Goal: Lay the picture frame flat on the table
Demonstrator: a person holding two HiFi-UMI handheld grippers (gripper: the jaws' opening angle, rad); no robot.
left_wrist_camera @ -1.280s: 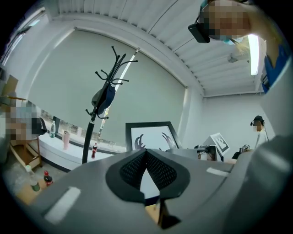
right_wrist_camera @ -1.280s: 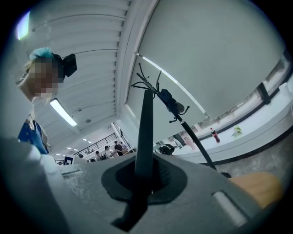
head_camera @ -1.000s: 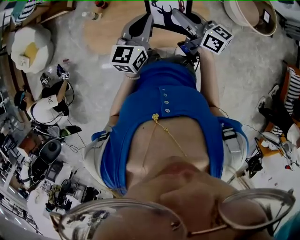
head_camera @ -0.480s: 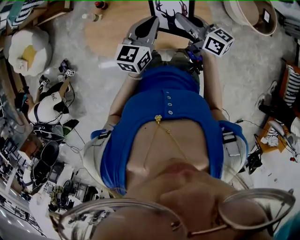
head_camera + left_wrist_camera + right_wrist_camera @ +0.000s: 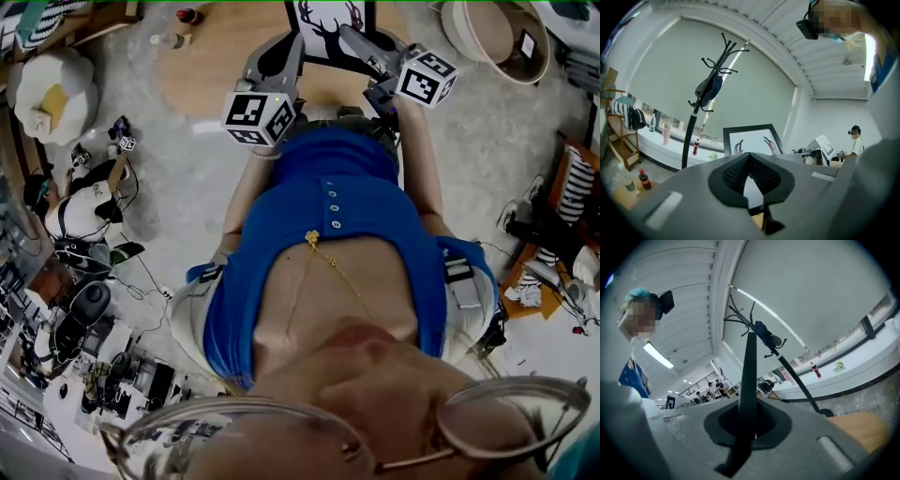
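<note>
The picture frame (image 5: 330,21), black-edged around a white antler print, stands upright on the round wooden table (image 5: 216,66) at the top of the head view. My right gripper (image 5: 352,36) is shut on its right side. In the right gripper view the frame (image 5: 749,380) rises edge-on as a dark bar from between the pads of that gripper (image 5: 749,427). My left gripper (image 5: 292,42) is at the frame's left side. In the left gripper view its pads meet at the tips (image 5: 749,157), right in front of the frame's face (image 5: 752,140). Nothing shows between them.
Two bottles (image 5: 187,16) stand on the table's far left. A coat stand (image 5: 701,108) rises beyond the table. A round basket (image 5: 497,33) lies on the floor at the top right. A person (image 5: 84,211) sits among gear on the floor at the left.
Both grippers stay at the frame, shifting only slightly in the view. The frame is still upright.
</note>
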